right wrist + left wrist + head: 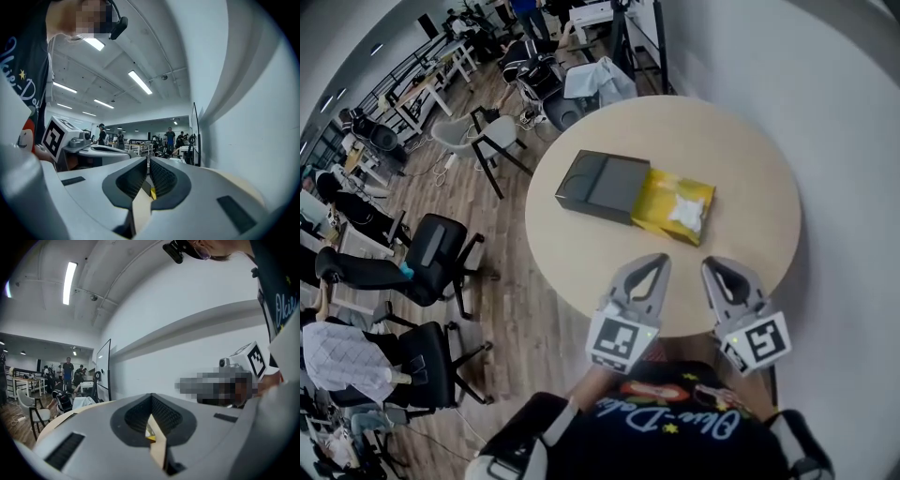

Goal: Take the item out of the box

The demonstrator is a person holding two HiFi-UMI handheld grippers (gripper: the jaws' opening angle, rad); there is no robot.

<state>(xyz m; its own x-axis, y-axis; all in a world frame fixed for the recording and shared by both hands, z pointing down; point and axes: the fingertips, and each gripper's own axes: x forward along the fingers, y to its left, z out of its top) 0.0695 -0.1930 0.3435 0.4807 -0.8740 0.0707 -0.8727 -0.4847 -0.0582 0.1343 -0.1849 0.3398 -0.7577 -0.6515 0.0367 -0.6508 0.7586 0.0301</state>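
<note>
A dark flat box [602,186] lies on the round beige table [741,141]. Its yellow inner tray [666,199] is slid partway out toward the right, with a white item [686,213] lying in it. Both grippers hover at the table's near edge, short of the box. My left gripper [652,263] has its jaws together and nothing between them; in its own view the left gripper [151,403] shows only a thin slit with a yellow sliver [150,438] beyond. My right gripper [717,268] is likewise shut and empty, as the right gripper [147,165] shows in its own view.
Black office chairs [427,258] stand on the wood floor left of the table, and a grey chair [483,136] sits further back. Desks and people fill the far room [441,56]. A white wall [825,112] runs along the right.
</note>
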